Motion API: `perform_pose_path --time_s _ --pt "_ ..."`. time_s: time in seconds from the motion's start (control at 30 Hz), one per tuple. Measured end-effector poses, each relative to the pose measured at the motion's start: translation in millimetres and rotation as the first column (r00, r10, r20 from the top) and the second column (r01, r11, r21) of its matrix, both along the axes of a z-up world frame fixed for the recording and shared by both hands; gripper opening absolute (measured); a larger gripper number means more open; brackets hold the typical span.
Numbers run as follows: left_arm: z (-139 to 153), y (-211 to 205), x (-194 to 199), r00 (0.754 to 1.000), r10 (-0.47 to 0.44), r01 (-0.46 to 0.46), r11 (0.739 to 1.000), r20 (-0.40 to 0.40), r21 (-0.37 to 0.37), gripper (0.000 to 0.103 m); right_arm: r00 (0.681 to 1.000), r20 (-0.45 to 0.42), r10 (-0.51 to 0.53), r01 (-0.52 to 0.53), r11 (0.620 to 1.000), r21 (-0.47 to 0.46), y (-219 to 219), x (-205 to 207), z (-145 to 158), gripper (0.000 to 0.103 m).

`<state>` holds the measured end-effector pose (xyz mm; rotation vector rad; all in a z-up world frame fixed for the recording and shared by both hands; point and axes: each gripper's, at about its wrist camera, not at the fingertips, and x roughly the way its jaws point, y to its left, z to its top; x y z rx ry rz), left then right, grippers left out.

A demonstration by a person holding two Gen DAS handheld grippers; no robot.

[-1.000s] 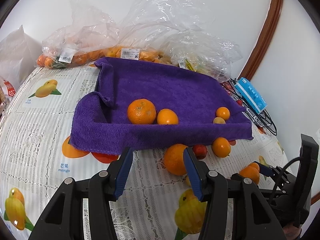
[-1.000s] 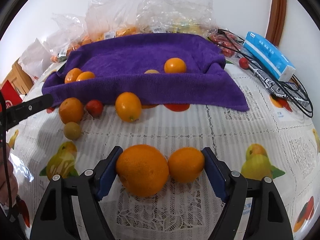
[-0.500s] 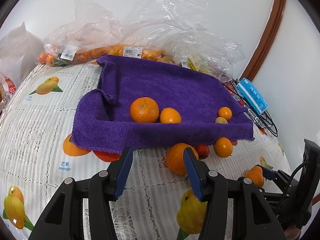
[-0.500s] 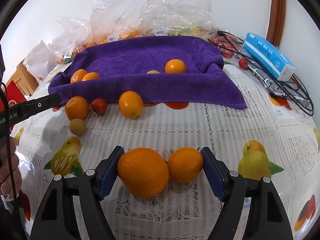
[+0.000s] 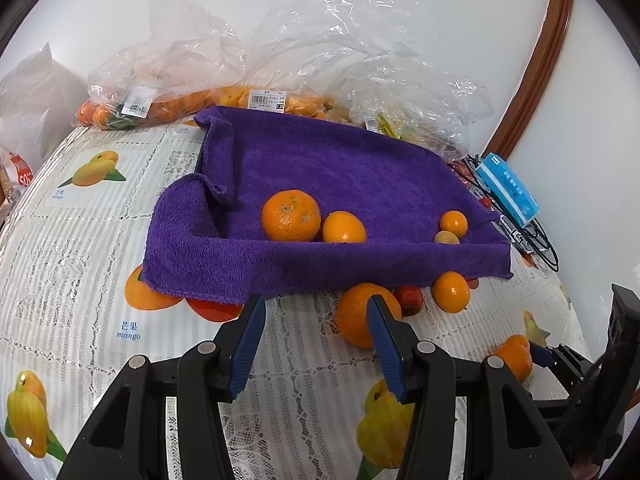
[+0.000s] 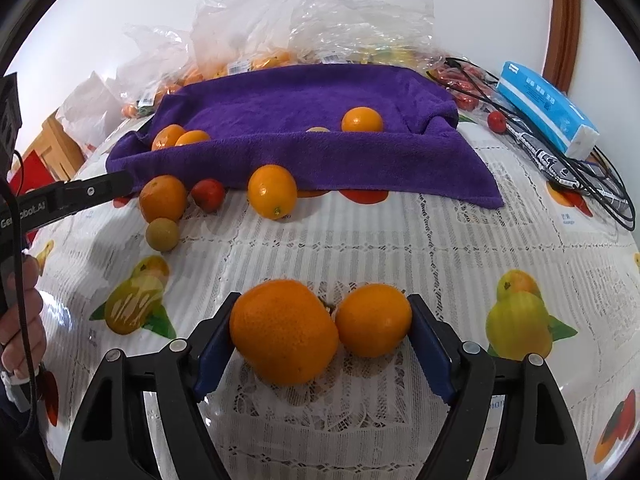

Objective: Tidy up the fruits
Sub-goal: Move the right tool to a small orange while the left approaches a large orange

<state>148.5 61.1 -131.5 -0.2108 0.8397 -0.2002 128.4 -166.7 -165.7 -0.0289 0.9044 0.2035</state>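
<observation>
The right gripper [image 6: 320, 320] has just been widening a touch around the big orange [image 6: 283, 331] and small orange [image 6: 373, 319] – both sitting side by side between its blue pads, on the lace tablecloth [image 6: 360, 232] in front of the purple towel [image 6: 304, 120]. Left gripper [image 5: 316, 320] is hanging part-open – grasping nothing.

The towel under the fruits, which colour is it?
Purple towel; clearest in the left wrist view.
</observation>
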Motion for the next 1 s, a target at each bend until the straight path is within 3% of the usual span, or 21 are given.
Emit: perform_pose_path --time_s 0.23,0.37,0.5,0.87,1.0 --pt "-1.7 -1.1 0.3 1.0 0.002 -0.002 1.0 -0.002 0.011 0.05 1.0 0.026 0.011 -0.014 0.993 0.121 -7.7 -6.0 12.5 0.082" --pt "-2.6 -0.1 1.0 1.0 0.006 -0.006 1.0 -0.002 0.01 0.05 0.998 0.07 -0.006 -0.003 0.992 0.127 -16.4 -6.7 18.2 0.081" --pt "-2.7 0.2 0.8 1.0 0.011 -0.011 1.0 0.001 0.012 0.05 0.997 0.078 -0.011 -0.001 0.988 0.152 -26.1 -5.7 21.0 0.069" --pt "-0.9 -1.5 -1.3 1.0 0.014 -0.015 1.0 0.019 0.017 0.05 0.996 0.086 0.039 -0.051 0.988 0.144 -34.1 -16.7 19.2 0.065" --pt "-2.0 -3.3 -1.4 1.0 0.015 -0.015 1.0 0.017 0.021 0.05 0.994 0.103 0.045 -0.058 0.991 0.124 -37.9 -22.2 19.0 0.057"
